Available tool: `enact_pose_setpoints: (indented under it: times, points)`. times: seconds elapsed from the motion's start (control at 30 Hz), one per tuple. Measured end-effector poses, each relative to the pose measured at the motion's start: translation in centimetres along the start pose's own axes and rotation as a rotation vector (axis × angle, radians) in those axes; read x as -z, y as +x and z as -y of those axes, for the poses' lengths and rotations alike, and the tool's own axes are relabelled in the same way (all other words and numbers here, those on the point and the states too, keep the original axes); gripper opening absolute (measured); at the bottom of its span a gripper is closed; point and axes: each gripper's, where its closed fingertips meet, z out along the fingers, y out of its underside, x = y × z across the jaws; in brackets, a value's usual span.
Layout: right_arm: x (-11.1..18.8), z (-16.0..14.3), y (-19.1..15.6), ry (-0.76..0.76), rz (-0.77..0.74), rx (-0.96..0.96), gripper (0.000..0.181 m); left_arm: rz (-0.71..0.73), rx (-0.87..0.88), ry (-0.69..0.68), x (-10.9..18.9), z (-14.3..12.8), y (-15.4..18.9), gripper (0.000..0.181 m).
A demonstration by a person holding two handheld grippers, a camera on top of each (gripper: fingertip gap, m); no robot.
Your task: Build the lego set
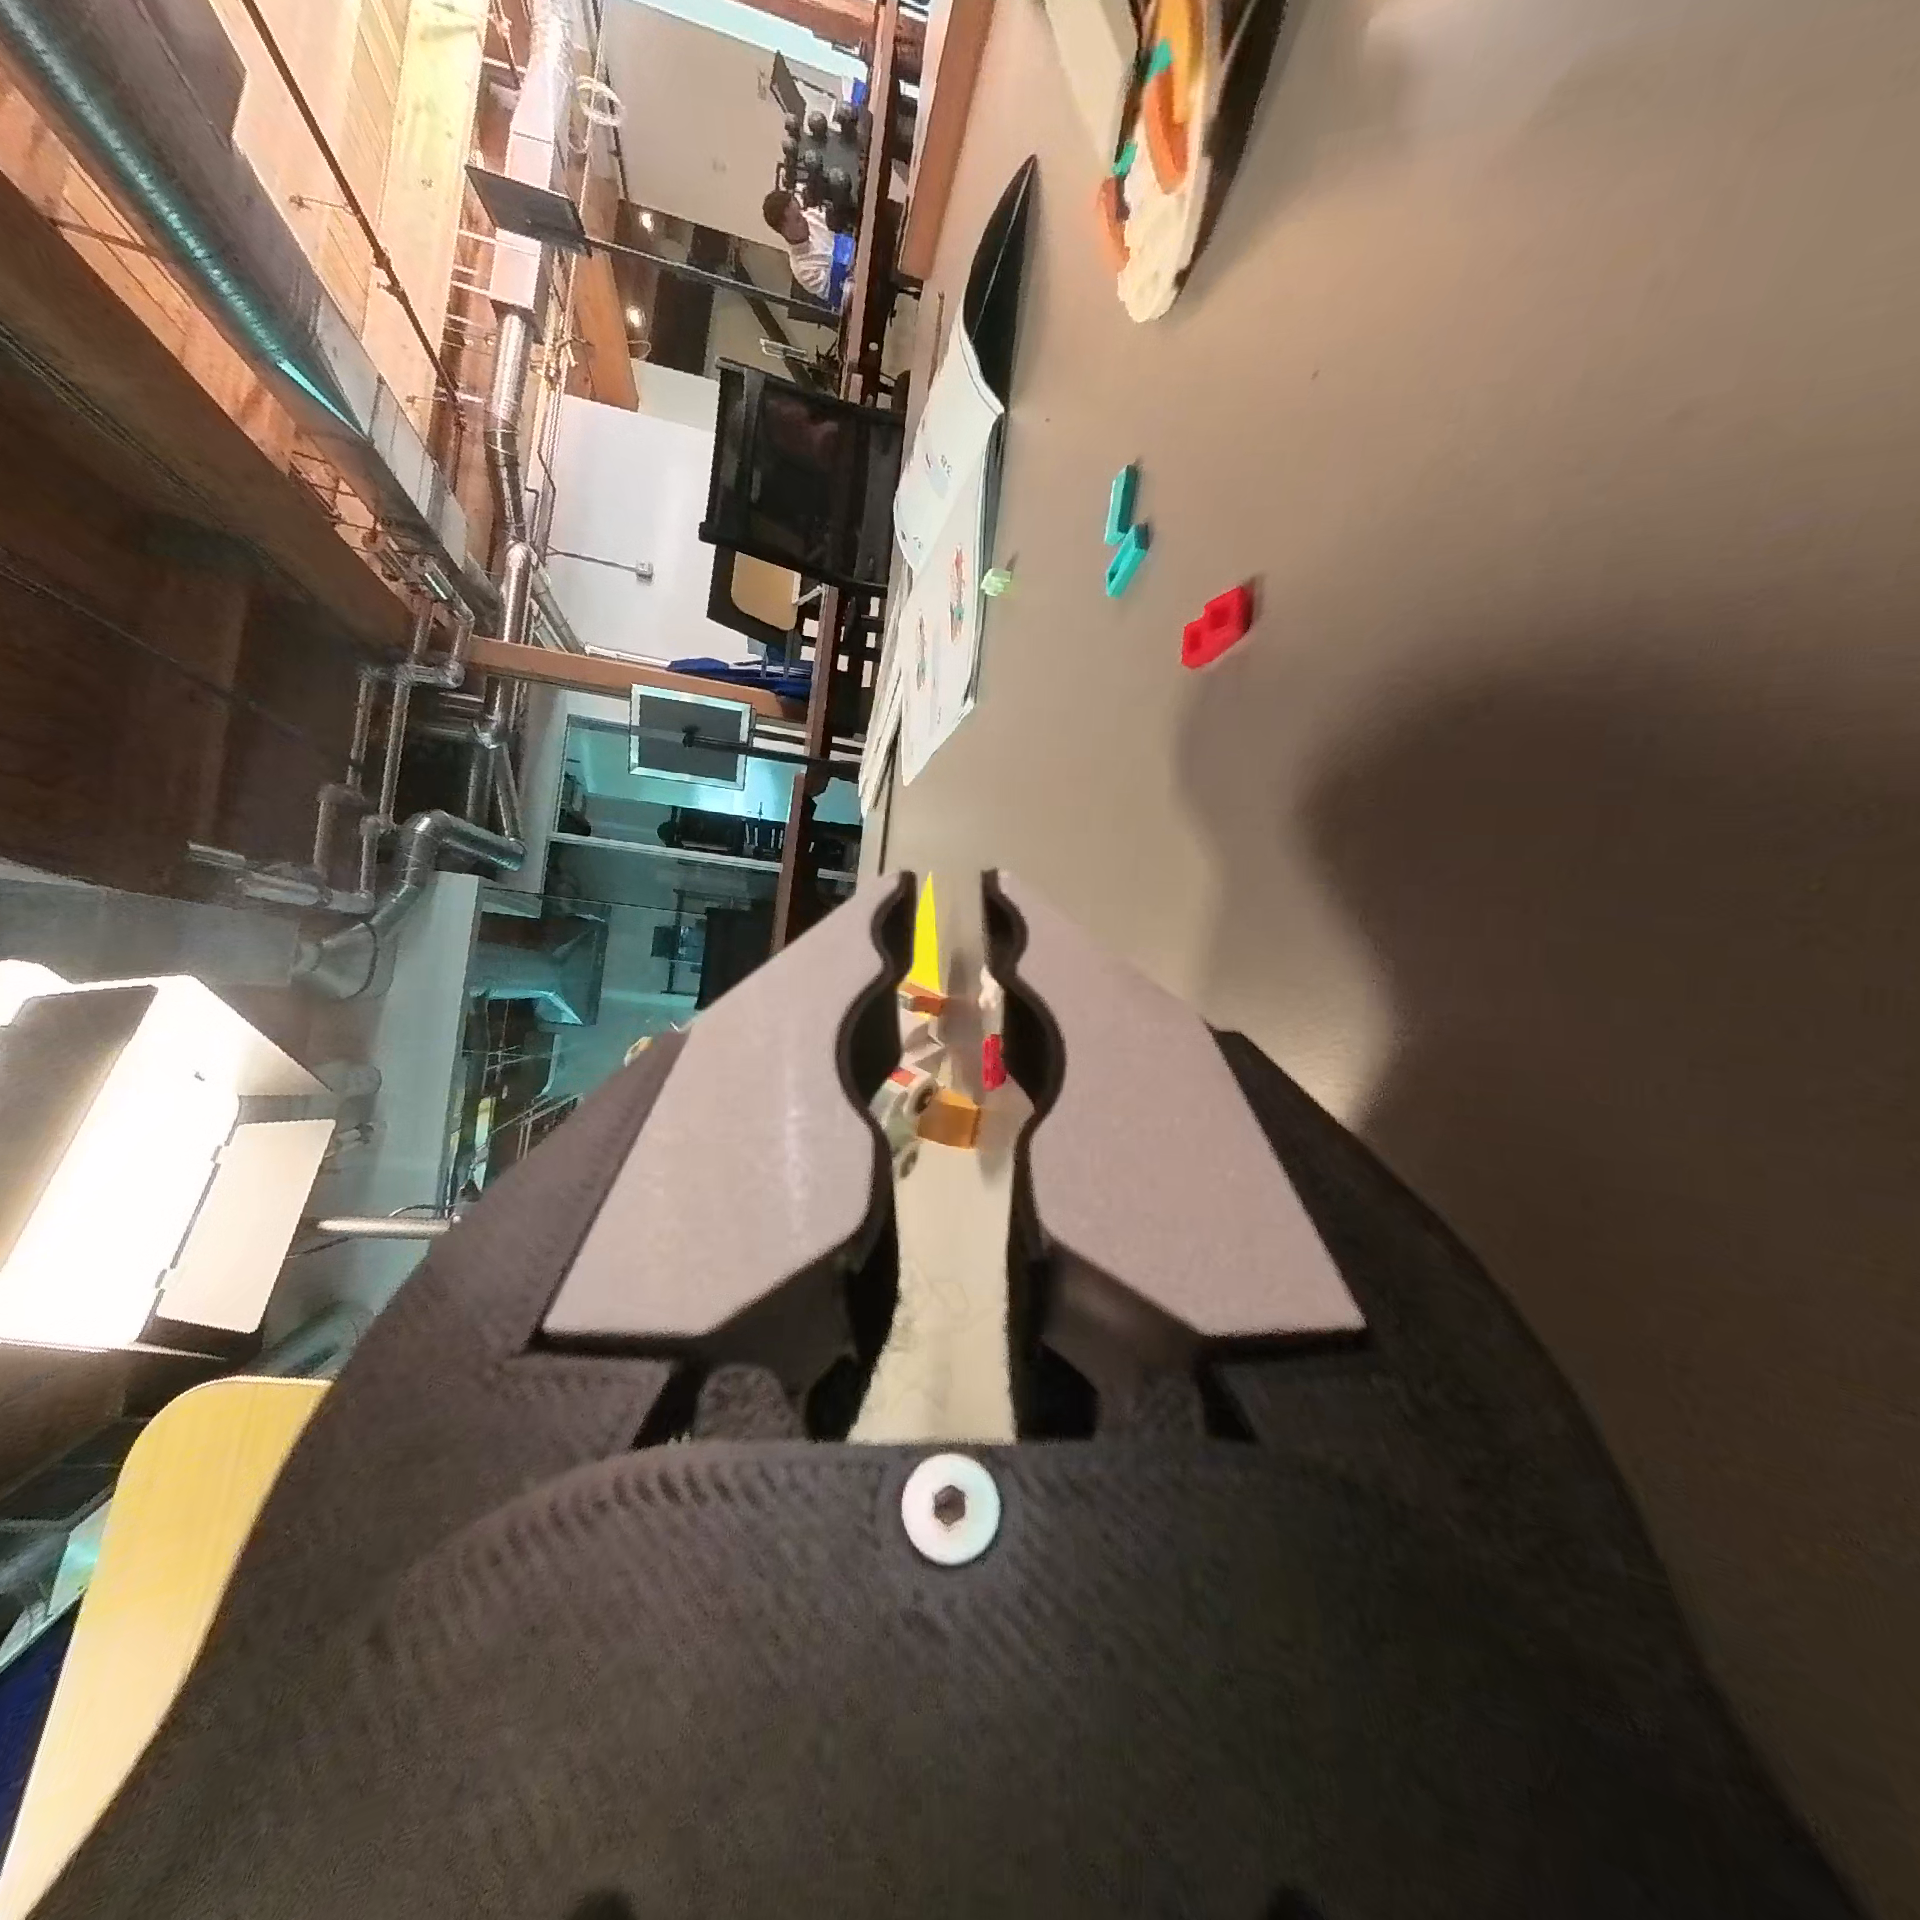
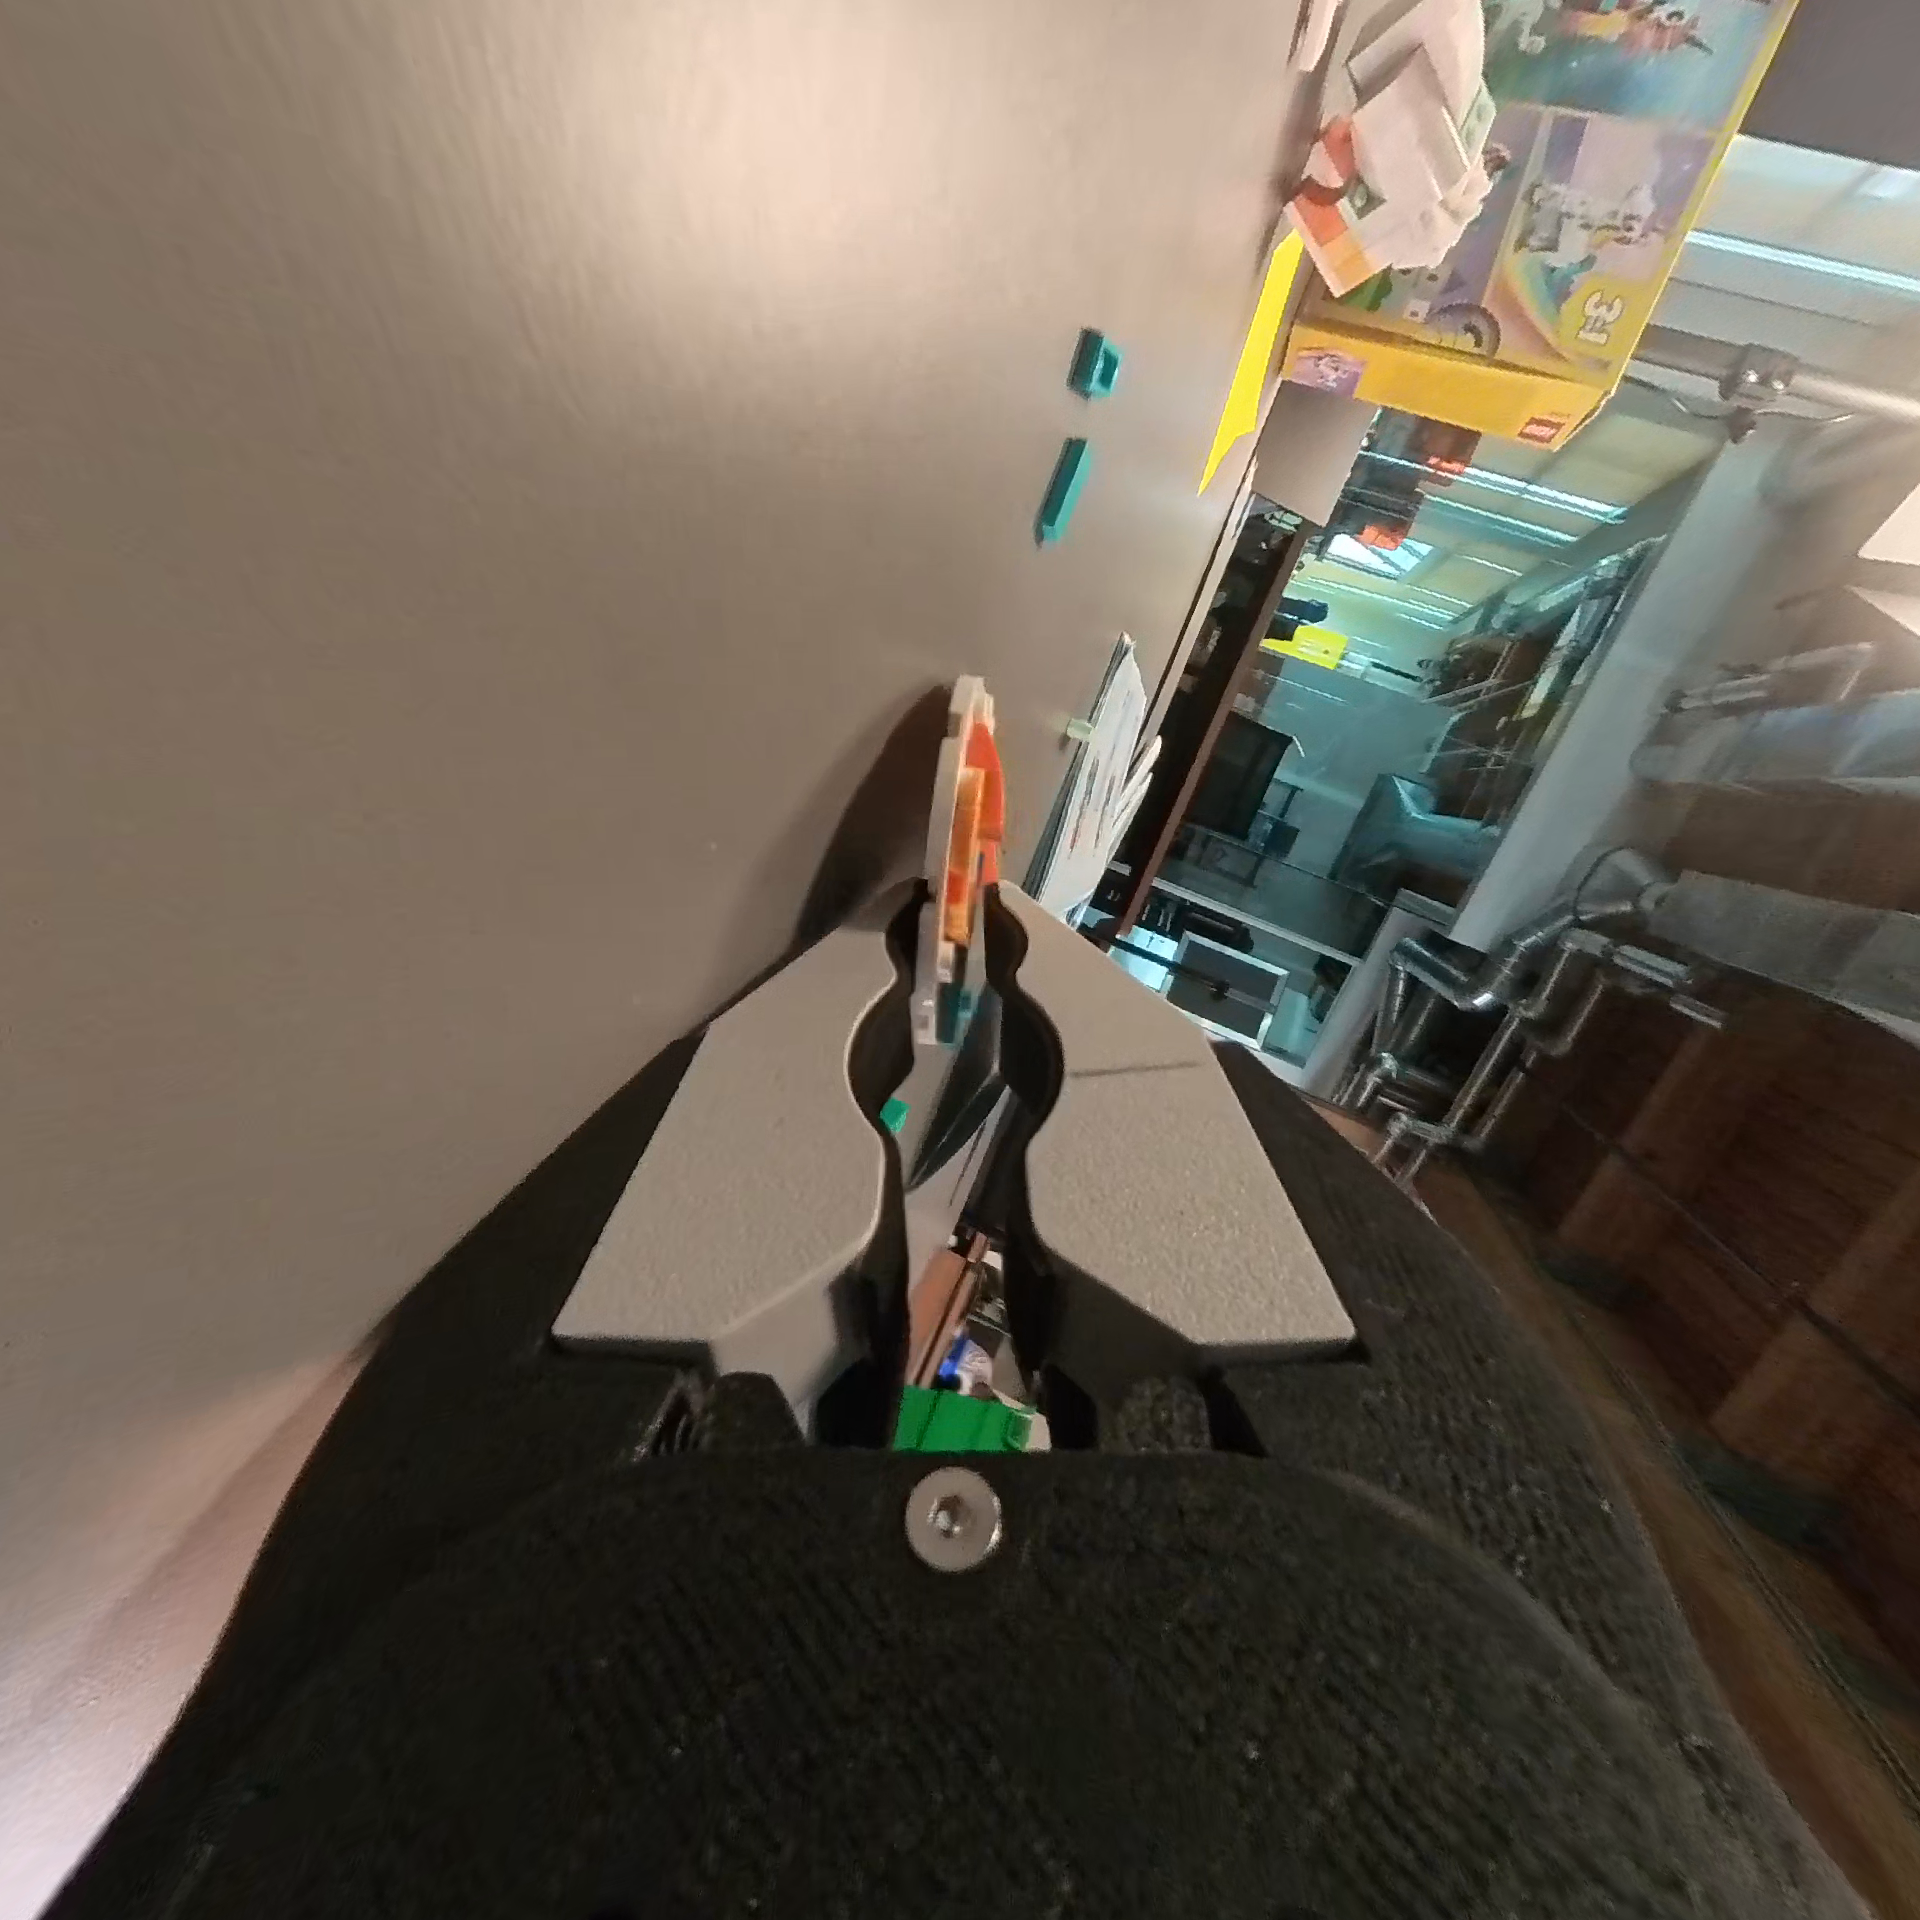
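Observation:
My left gripper is shut on a white lego model with an orange brick, a grey joint and a red bit, held between the fingers above the grey table. The model also shows, blurred, far off in the right wrist view. My right gripper is shut on a round pale plate with orange pieces, held edge-on just over the table. That plate shows far off in the left wrist view.
Two teal bricks, a red brick and a small clear green piece lie loose on the table. The instruction booklet lies by the edge. The yellow set box stands behind the model. A green brick shows below my right fingers. The tips of one gripper are about 20 cm away from the tips of the other.

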Motion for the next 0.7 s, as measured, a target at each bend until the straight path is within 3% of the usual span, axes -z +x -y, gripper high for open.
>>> enact_pose_setpoints:
  times: [0.33, 0.7]
  points:
    - [1.0, 1.1, 0.4, 0.044, 0.049, -0.090, 0.023, 0.017, 0.020, -0.035, -0.1, -0.6, -0.5, 0.010]
    - [2.3, 2.0, 0.4, 0.060, 0.391, -0.530, 0.044, -0.003, 0.054, -0.065, -0.5, -1.1, -0.3, 0.008]
